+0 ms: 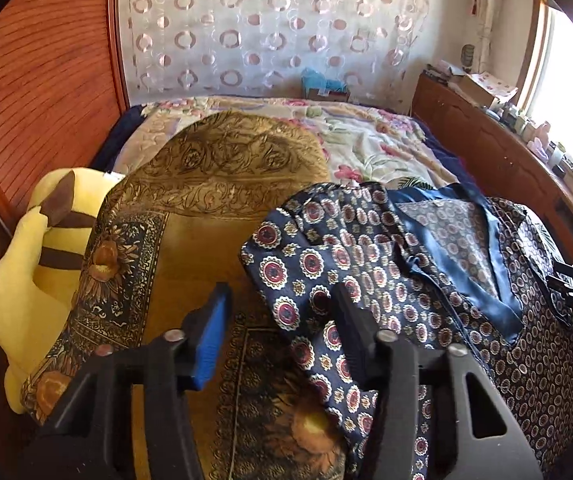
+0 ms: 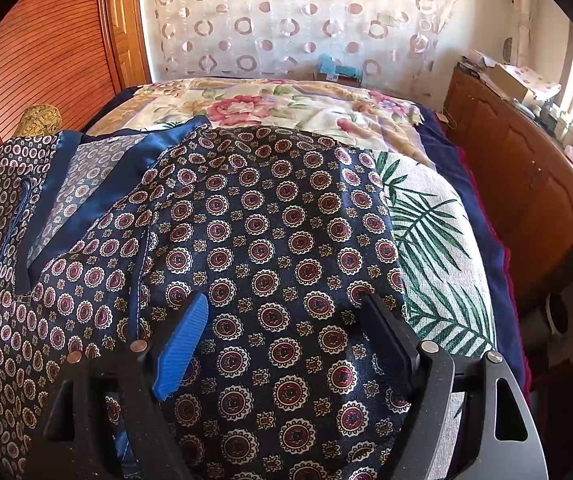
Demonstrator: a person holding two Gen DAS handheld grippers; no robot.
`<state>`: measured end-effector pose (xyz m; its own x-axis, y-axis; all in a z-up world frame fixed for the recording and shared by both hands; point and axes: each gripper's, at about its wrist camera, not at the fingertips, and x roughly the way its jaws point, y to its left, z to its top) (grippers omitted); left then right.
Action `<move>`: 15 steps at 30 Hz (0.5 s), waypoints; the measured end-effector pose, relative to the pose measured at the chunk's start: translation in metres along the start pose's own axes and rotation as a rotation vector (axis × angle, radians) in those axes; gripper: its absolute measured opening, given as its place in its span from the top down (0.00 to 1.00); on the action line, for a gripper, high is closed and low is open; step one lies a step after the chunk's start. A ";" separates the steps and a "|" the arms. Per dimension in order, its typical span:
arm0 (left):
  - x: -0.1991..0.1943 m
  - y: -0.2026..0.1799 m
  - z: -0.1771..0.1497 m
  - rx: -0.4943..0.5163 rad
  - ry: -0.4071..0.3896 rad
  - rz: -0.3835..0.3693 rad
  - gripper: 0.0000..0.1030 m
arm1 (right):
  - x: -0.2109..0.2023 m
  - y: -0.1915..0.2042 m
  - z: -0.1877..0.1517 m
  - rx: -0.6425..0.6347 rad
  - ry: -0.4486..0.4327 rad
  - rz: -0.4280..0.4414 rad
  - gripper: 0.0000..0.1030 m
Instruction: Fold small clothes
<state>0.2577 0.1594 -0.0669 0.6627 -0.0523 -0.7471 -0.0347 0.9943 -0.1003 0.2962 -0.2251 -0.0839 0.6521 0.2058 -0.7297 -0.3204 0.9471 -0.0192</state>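
A navy satin shirt (image 1: 366, 248) with red-and-cream medallions and a plain blue collar band lies spread on the bed. In the left wrist view my left gripper (image 1: 278, 312) hovers at the shirt's left edge. Its blue pad (image 1: 210, 320) is over the gold cloth and its black finger (image 1: 346, 320) rests against the folded-over sleeve. The jaws stand apart and do not press the fabric. In the right wrist view my right gripper (image 2: 286, 320) is spread wide just above the shirt (image 2: 270, 220), near its right side, with nothing pinched.
A gold patterned cloth (image 1: 190, 240) and a yellow plush toy (image 1: 26, 280) lie left of the shirt. A palm-leaf cushion (image 2: 438, 240) sits under its right edge, with a floral quilt (image 2: 286, 108) behind. A wooden cabinet (image 2: 526, 168) runs along the right and a slatted wooden door (image 1: 38, 80) stands at the left.
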 end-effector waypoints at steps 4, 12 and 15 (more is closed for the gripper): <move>0.004 -0.003 0.001 0.017 0.012 -0.022 0.73 | 0.000 0.001 0.000 -0.001 0.001 0.002 0.21; -0.024 -0.020 0.016 0.135 -0.074 0.020 0.97 | 0.000 0.000 0.000 0.001 0.000 0.001 0.21; -0.034 -0.016 0.025 0.161 -0.105 0.053 0.97 | 0.000 0.000 0.000 0.000 -0.001 0.001 0.20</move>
<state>0.2549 0.1477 -0.0235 0.7377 0.0025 -0.6751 0.0427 0.9978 0.0503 0.2963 -0.2249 -0.0842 0.6522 0.2066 -0.7293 -0.3206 0.9470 -0.0184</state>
